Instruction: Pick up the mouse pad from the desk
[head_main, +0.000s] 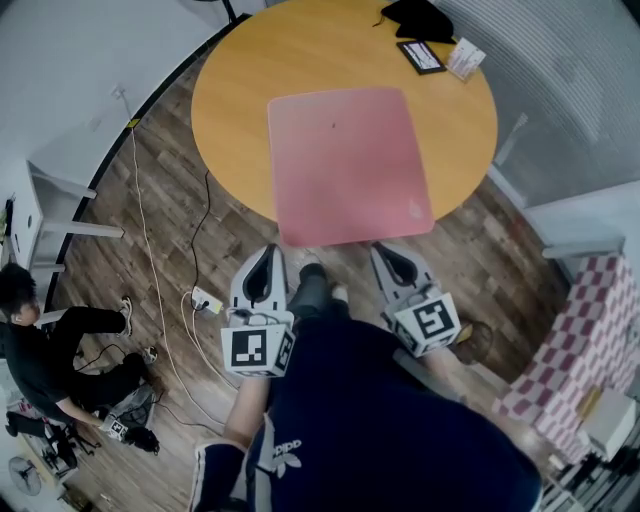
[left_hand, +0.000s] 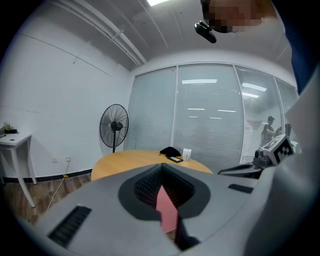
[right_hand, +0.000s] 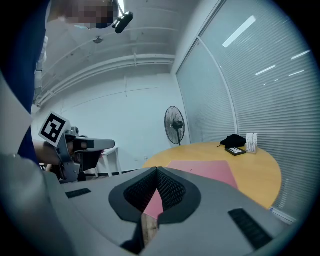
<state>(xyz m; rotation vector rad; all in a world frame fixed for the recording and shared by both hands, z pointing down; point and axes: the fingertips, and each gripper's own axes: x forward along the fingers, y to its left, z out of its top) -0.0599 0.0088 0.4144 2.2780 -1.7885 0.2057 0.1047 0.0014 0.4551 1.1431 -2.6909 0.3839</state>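
Note:
A pink mouse pad (head_main: 348, 163) lies on the round wooden desk (head_main: 240, 90), its near edge hanging slightly over the rim. My left gripper (head_main: 270, 252) is shut and empty, with its tips just short of the pad's near left corner. My right gripper (head_main: 382, 250) is also shut and empty, just short of the near right part of that edge. In the left gripper view the left gripper (left_hand: 161, 165) shows the pad (left_hand: 166, 207) through the gap behind its tips. The right gripper view shows the right gripper (right_hand: 156, 170) pointing at the pad (right_hand: 205, 167) on the desk.
At the desk's far side lie a black pouch (head_main: 418, 17), a dark tablet (head_main: 420, 56) and a small white box (head_main: 465, 58). A person (head_main: 40, 340) sits on the floor at left, near cables and a power strip (head_main: 205, 300). A fan (left_hand: 114, 125) stands beyond the desk.

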